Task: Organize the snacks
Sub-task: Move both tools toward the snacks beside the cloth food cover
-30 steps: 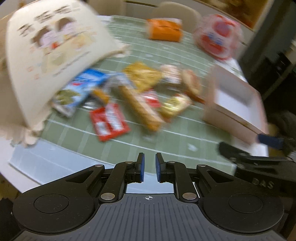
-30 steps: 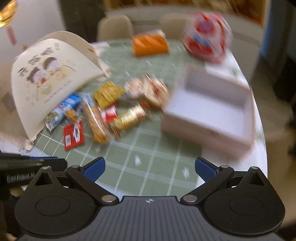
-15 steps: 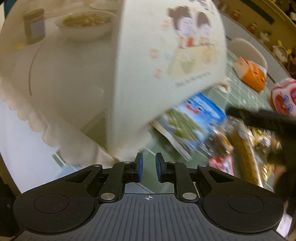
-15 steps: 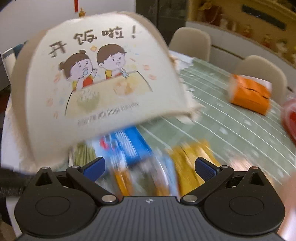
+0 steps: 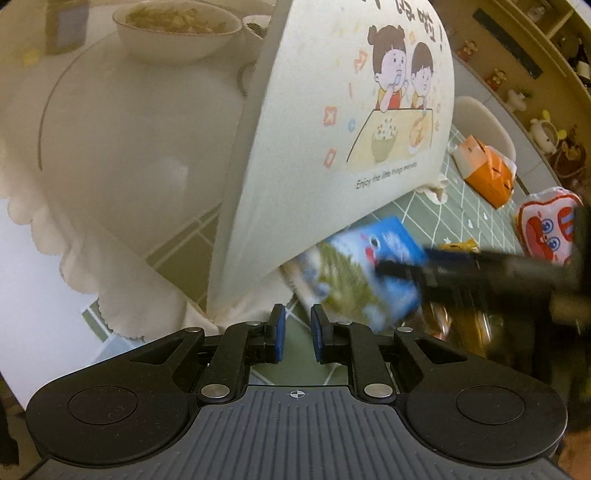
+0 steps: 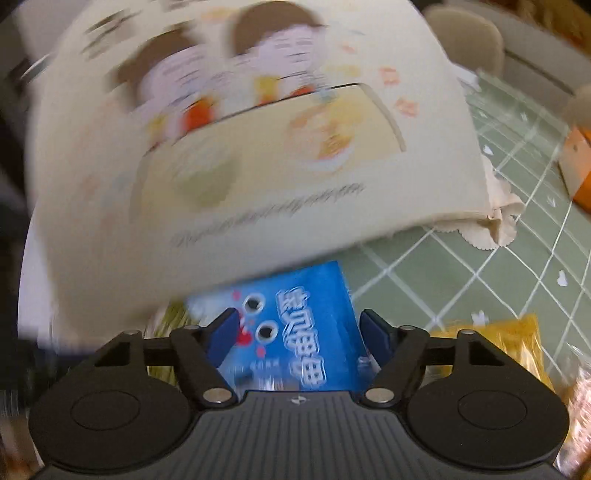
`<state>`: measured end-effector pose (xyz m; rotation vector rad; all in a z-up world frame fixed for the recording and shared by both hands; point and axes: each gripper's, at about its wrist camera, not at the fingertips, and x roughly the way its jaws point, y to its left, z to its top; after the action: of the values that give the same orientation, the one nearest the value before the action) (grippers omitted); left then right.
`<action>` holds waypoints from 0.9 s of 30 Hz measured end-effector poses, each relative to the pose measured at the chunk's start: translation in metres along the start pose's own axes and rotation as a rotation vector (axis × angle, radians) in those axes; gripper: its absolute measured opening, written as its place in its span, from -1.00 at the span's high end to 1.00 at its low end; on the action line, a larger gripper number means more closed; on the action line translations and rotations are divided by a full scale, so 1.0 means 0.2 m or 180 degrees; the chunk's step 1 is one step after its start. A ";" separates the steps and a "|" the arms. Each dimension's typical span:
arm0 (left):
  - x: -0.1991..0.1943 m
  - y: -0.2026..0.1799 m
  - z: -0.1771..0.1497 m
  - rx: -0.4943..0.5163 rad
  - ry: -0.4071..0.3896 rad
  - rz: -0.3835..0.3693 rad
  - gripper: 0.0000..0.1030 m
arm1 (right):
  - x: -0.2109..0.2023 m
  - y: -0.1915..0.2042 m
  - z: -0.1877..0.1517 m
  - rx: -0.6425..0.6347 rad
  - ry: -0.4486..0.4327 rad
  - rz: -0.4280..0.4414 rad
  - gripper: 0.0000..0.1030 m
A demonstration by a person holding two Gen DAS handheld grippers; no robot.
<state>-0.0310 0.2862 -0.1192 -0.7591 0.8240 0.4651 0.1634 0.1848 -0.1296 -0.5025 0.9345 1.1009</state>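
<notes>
Reaching over the blue snack packet with the right hand-held gripper, jaws just closing in from wide, straddling the packet's sides yet not visibly pressing on them. Judging the sorting as barely begun: no snack lifted, every packet in view lying loose on the desk. Lying half tucked under the edge of the cream dome food cover, that blue packet, glossy, flat and crinkly, printed with cartoon eyes and white lettering. Resting just to its right, a yellow foil packet, shiny and wrinkled. Waiting near the cover's corner with pads nearly together and nothing between them, the left hand-held gripper. Showing soft matte fabric on the cover, curved like a tent, with a scalloped lace hem and a cartoon of two children. Spreading across the desk, a smooth green cloth gridded in white. Sitting well apart, an orange carton, a red-and-white bag and a ceramic bowl.
</notes>
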 end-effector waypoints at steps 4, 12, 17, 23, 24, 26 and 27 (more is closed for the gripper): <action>-0.02 -0.05 0.01 0.0056 -0.0026 -0.0095 0.65 | -0.13 0.07 -0.17 -0.0106 0.0118 0.0245 -0.25; 0.12 -0.31 0.16 0.0916 -0.0266 -0.0040 0.65 | -0.30 0.13 -0.50 -0.0284 0.0134 0.0060 -0.37; 0.28 -0.33 0.20 0.1077 -0.0110 0.0108 0.65 | -0.34 0.08 -0.59 -0.0075 0.0039 -0.0266 -0.44; 0.21 -0.27 0.04 0.1003 0.0242 -0.0032 0.65 | -0.35 0.03 -0.64 0.0143 -0.0002 -0.0514 -0.59; 0.18 -0.26 0.01 0.0988 0.0290 -0.0052 0.65 | -0.35 0.02 -0.64 0.0202 0.0004 -0.0486 -0.61; 0.14 -0.25 -0.06 0.1029 0.0416 -0.0094 0.65 | -0.34 0.00 -0.65 0.0286 0.0009 -0.0450 -0.63; 0.12 -0.25 -0.08 0.1090 0.0454 -0.0102 0.65 | -0.35 0.00 -0.66 0.0332 0.0016 -0.0454 -0.64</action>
<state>0.0068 0.2439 -0.1239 -0.4903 0.9927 0.2331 0.1038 0.0496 -0.1426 -0.4790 0.9407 0.9177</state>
